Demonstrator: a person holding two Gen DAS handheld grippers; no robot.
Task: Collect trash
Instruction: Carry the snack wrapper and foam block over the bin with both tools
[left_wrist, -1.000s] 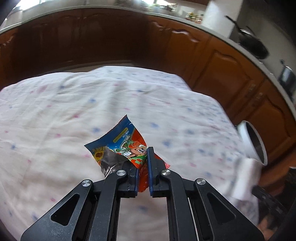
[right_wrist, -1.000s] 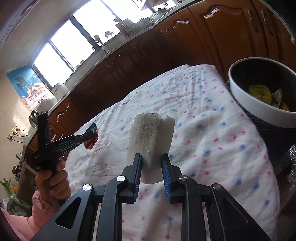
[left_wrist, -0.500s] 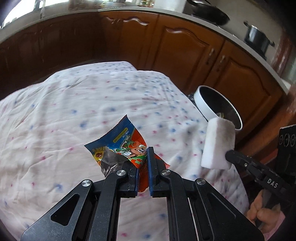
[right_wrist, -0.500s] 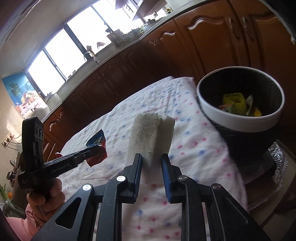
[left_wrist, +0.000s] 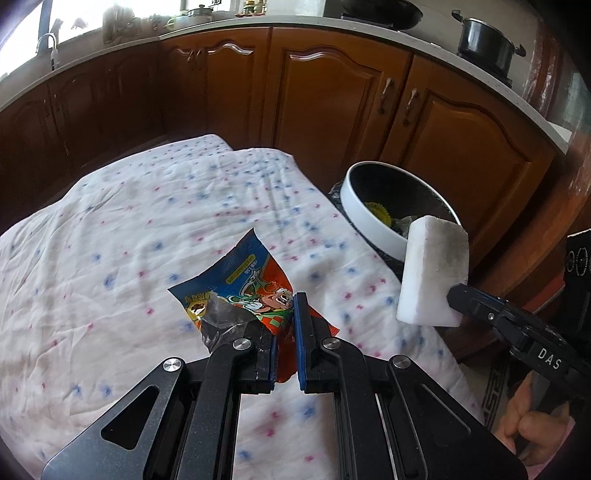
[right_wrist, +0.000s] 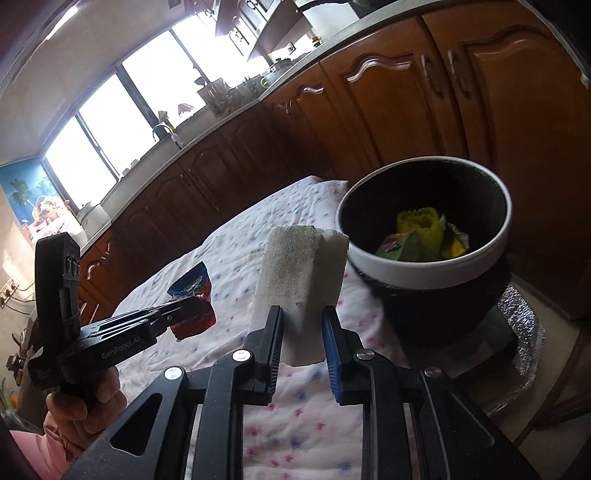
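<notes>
carrying: both grippers hold trash above the cloth-covered table (left_wrist: 110, 229), heading, i judge, for the bin.
right gripper (right_wrist: 303, 332): jaws closed partway, clamped on the lower end of a white sponge block (right_wrist: 295, 273); the block stands nearly upright out of the jaws, its speckled face toward the camera.
left gripper (left_wrist: 285, 332): jaws nearly together, pinching the torn corner of a colourful snack wrapper (left_wrist: 243, 288); the rest of the wrapper hangs free ahead of the fingers.
bin (right_wrist: 428, 273): a dark bucket with a white rim, standing just past the table's edge, already holding yellow and green scraps; the sponge block sits just beside its rim in the right wrist view.
doing it well: bring the sponge block fully over the opening before letting go, since a tall block released at the rim could tip back onto the cloth.
wrapper care: light and floppy, so it should be released low, inside the rim.
clearance: keep the two grippers apart at the bin; one drop at a time.
</notes>
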